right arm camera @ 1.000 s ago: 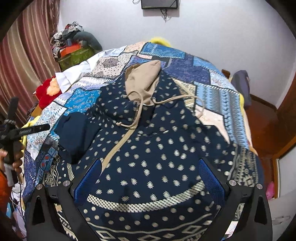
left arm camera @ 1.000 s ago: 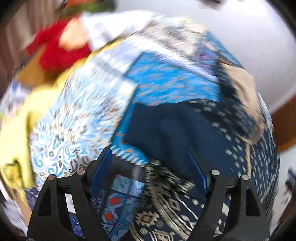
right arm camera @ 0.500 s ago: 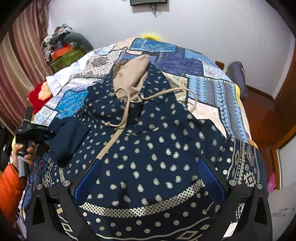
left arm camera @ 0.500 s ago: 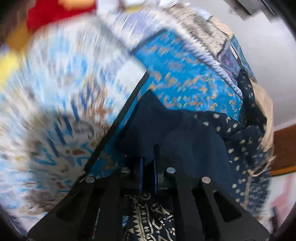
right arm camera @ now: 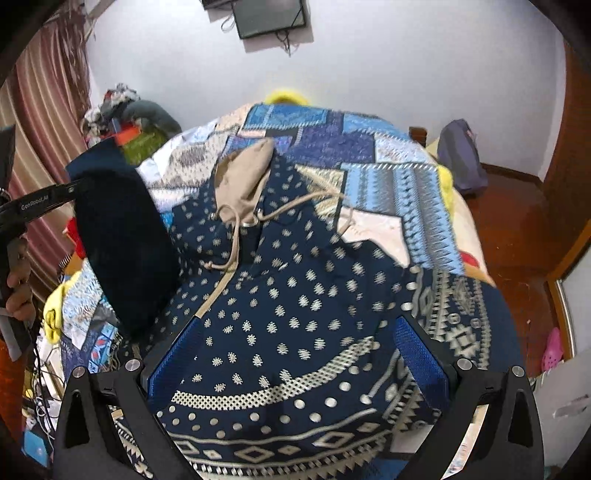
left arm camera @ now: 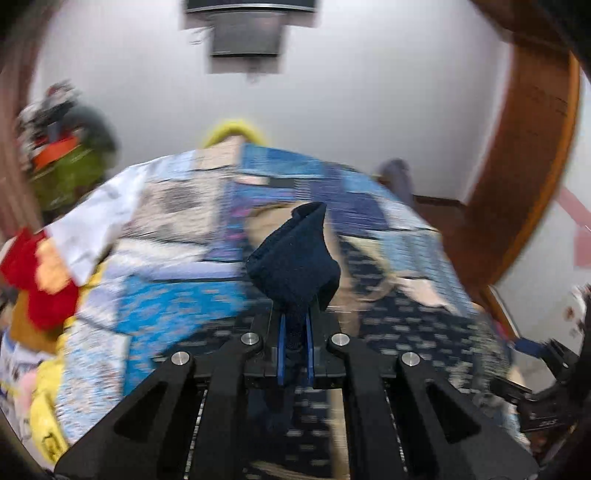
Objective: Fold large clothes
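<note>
Left wrist view: left gripper (left arm camera: 294, 334), open a second ago, now clamps the navy sleeve cuff (left arm camera: 295, 254) and has lifted it above the patchwork bedspread (left arm camera: 177, 295). Dotted hoodie (right arm camera: 295, 295) lies flat there; right gripper (right arm camera: 295, 354) hovers apart over its hem. Sleeve fold-in beginning.

left gripper (left arm camera: 294, 332): jaws clamped on sleeve cuff (left arm camera: 295, 266), raised | right gripper (right arm camera: 295, 354): jaws wide apart, nothing gripped

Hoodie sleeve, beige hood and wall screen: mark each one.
Sleeve (left arm camera: 295, 258): left wrist view, on the navy cuff.
Beige hood (right arm camera: 245, 177): right wrist view, mid-hood.
Wall screen (right arm camera: 271, 16): right wrist view, on its dark face.
</note>
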